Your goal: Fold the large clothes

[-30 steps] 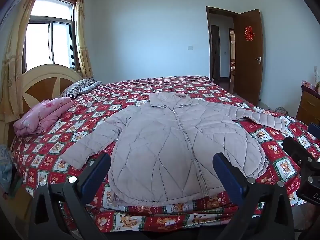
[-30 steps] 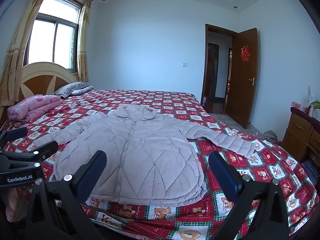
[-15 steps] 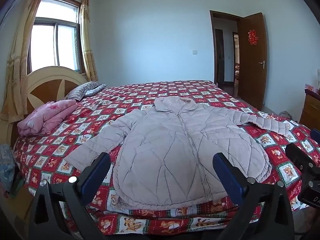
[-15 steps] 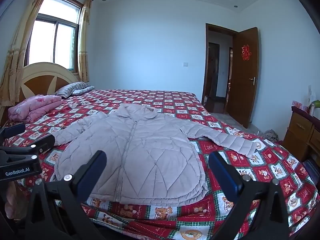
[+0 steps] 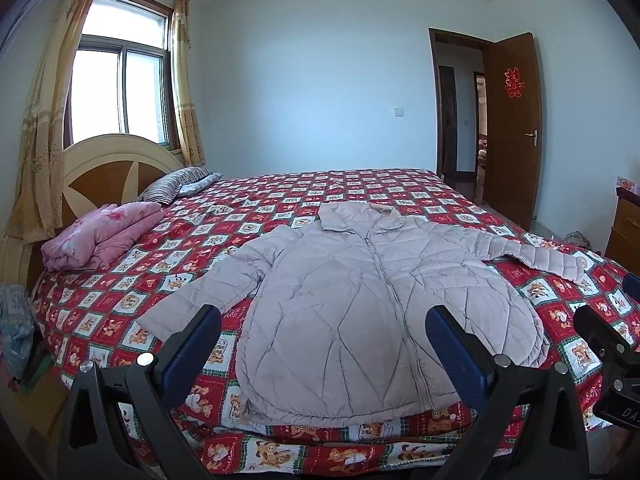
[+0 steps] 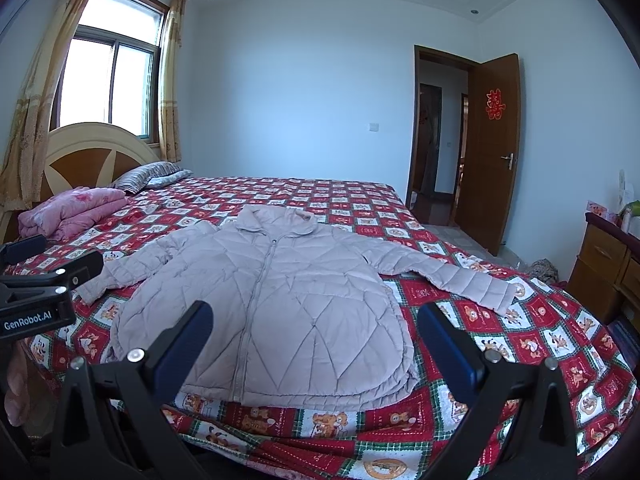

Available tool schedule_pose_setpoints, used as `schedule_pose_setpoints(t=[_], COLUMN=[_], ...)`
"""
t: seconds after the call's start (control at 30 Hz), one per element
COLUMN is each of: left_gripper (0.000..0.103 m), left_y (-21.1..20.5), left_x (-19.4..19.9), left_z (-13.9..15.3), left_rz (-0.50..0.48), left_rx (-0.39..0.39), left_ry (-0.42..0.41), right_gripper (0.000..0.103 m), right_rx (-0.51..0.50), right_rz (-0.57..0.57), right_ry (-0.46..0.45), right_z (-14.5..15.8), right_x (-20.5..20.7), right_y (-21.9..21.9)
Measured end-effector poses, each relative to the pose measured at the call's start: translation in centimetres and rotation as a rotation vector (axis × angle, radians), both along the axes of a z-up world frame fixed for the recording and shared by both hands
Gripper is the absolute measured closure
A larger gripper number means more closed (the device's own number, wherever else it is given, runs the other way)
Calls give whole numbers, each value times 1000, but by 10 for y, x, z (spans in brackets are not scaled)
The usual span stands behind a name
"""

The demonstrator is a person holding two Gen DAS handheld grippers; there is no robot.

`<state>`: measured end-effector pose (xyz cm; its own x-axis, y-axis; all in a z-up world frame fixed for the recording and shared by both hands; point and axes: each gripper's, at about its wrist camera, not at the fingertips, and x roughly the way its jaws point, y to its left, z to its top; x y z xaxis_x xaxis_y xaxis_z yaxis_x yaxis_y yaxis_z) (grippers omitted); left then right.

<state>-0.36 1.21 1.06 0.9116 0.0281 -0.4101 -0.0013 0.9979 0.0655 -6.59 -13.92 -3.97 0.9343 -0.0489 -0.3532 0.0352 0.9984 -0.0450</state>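
Both views have tilted upward; left gripper (image 5: 320,344) and right gripper (image 6: 314,338) gape wide, empty. Pale quilted puffer jacket (image 5: 360,300), centre frame: light, soft, slippery; pinch sleeve cuffs.

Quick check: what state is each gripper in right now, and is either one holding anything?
Left gripper: open, holding nothing, short of the jacket.
Right gripper: open, holding nothing.

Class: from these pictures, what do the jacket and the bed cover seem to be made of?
Jacket: probably thin synthetic shell over padding, matte pale mauve; stitched quilting lines puff the surface.
Bed cover: looks like printed woven cotton or a blend, matte; red checks with cartoon panels lie flat with soft creases.
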Motion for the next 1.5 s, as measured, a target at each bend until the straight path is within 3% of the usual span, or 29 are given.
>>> schedule_pose_setpoints(t=[1.5], left_gripper=[1], left_y=[2], left_x=[-2], left_z=[0], left_rz=[14], left_rx=[15], left_ry=[-18], right_gripper=[0], right_rx=[9], right_rz=[5], right_ry=[12], right_z=[-3], right_x=[0], right_y=[0])
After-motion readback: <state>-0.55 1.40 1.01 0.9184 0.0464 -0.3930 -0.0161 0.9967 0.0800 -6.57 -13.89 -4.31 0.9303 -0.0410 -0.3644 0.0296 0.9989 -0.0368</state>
